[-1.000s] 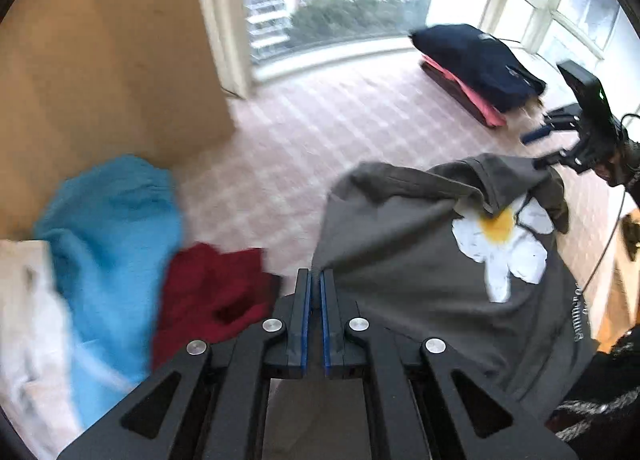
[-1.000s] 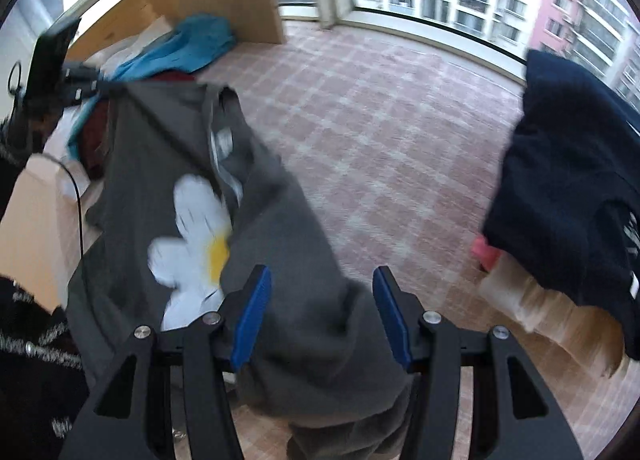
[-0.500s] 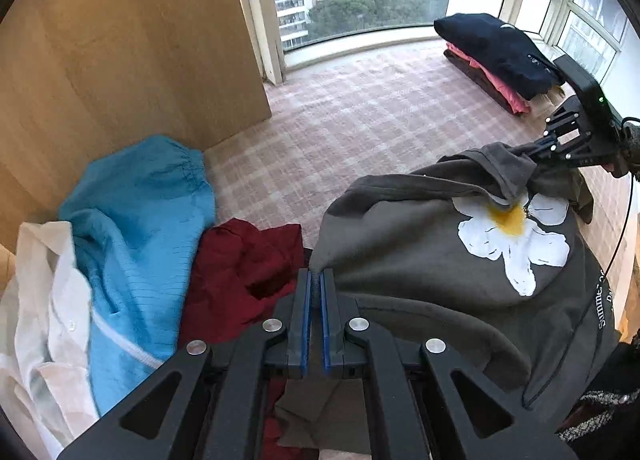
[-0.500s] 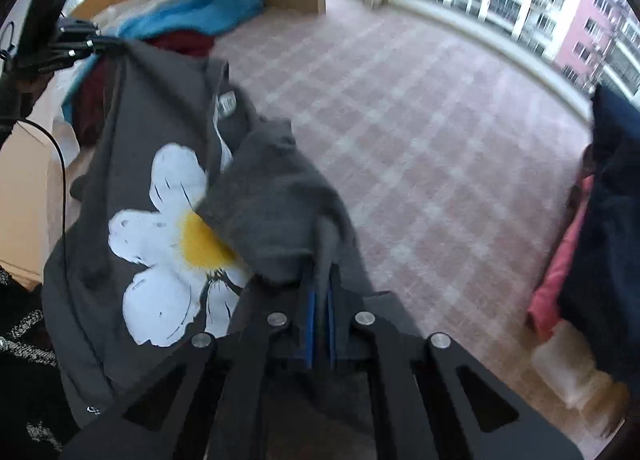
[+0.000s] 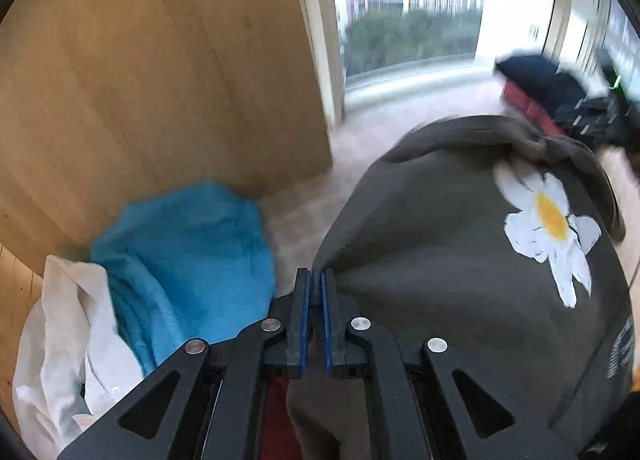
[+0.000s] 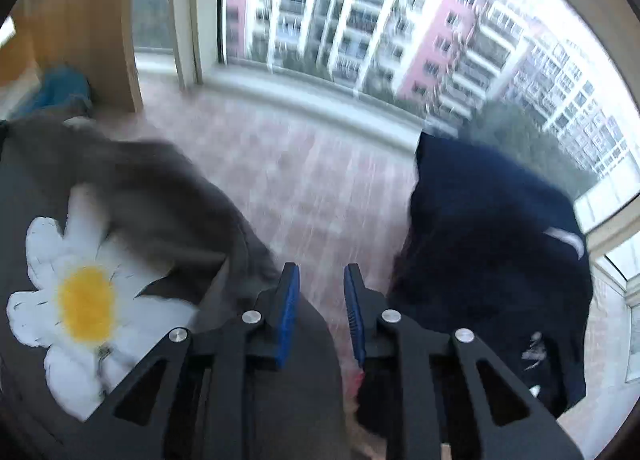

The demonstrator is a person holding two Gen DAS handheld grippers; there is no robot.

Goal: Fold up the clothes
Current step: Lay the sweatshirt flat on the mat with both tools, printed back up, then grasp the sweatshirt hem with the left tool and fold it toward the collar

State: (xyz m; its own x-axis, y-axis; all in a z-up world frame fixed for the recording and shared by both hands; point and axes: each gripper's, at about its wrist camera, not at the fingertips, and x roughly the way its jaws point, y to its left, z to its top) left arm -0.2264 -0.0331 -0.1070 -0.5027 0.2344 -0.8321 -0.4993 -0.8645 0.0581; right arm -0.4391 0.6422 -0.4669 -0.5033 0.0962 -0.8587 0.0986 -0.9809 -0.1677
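Note:
A dark grey shirt [image 5: 432, 268] with a white and yellow daisy print [image 5: 548, 236] hangs stretched in front of me. My left gripper [image 5: 316, 288] is shut on a bunched edge of it. In the right wrist view the same shirt [image 6: 160, 187] and its daisy [image 6: 84, 304] fill the left side. My right gripper [image 6: 319, 300] is open, with only floor showing between its blue pads [image 6: 289, 300]. The cloth lies against the outside of its left finger. From the left wrist, the right gripper [image 5: 592, 115] is a dark blur beyond the shirt's far edge.
A blue garment [image 5: 180, 252], a white one [image 5: 60, 344] and a strip of red cloth [image 5: 276, 420] lie left of the shirt, against a wooden panel [image 5: 160, 59]. A navy garment [image 6: 500, 260] is piled at the right on the pink checked floor [image 6: 304, 179], below the windows.
The right gripper, shut on a fold of the grey shirt half a second ago, has opened and let go. Both views have swung upward, and the left gripper has lifted its edge.

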